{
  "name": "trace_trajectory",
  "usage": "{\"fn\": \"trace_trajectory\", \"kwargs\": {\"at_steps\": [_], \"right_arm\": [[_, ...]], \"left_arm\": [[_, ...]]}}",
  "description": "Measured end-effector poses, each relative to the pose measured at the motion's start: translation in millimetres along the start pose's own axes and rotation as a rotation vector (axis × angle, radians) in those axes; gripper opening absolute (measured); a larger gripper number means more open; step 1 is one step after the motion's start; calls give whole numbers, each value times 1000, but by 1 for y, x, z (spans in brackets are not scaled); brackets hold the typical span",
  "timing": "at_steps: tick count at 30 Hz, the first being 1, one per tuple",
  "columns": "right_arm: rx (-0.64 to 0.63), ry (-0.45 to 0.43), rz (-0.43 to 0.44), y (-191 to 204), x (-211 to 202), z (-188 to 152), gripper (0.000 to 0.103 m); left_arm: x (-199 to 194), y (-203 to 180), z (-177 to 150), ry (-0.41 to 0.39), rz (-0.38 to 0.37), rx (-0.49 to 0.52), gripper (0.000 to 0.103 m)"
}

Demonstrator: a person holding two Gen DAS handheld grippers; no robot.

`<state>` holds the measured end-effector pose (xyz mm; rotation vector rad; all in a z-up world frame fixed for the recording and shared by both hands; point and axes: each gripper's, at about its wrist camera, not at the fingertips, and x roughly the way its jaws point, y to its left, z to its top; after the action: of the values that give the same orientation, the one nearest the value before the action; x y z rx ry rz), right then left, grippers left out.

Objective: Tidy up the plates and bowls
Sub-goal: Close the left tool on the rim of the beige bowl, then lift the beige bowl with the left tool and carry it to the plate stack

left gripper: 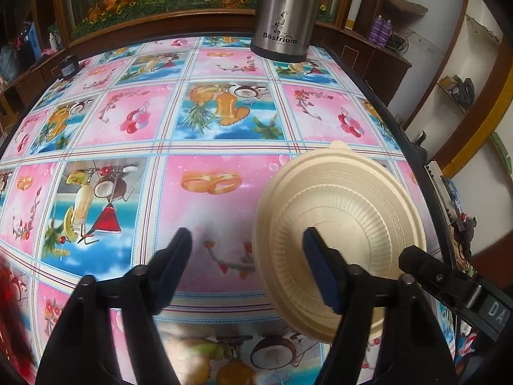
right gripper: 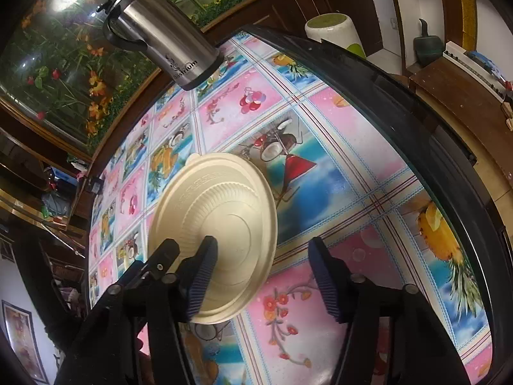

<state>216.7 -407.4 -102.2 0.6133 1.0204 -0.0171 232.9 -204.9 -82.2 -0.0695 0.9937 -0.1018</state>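
Left tongs (left gripper: 247, 243) apart | right tongs (right gripper: 263, 250) apart | each straddles plate (left gripper: 340, 211) rim | table (left gripper: 224, 147) bare beyond

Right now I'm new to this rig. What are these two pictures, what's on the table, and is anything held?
There is no robot here: a person holds a two-finger gripper in each hand, and each gripper carries a fisheye camera that looks forward along its fingers. One picture is from the left gripper, the other from the right gripper, so the black prongs at the bottom of each view are that gripper's own fingers. The table has a bright patterned cover. On it lie a cream plate and, at the far edge, a steel jug. Both grippers stand open, one on each side of the plate, each with one finger over the plate and one outside its rim. Nothing is gripped.
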Motion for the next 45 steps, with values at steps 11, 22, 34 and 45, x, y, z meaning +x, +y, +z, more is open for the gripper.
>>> {"fn": "trace_trajectory", "kwargs": {"at_steps": [11, 22, 34, 45], "right_arm": [[-30, 22, 6, 5, 9, -2, 13], [-50, 6, 33, 14, -3, -11, 12], [-88, -6, 52, 28, -20, -30, 12], [-142, -18, 73, 52, -35, -54, 12]], "left_arm": [[4, -3, -2, 29, 5, 39, 11], [-14, 5, -6, 7, 6, 38, 11], [-39, 21, -19, -17, 16, 23, 11], [-66, 44, -31, -49, 30, -7, 11]]}}
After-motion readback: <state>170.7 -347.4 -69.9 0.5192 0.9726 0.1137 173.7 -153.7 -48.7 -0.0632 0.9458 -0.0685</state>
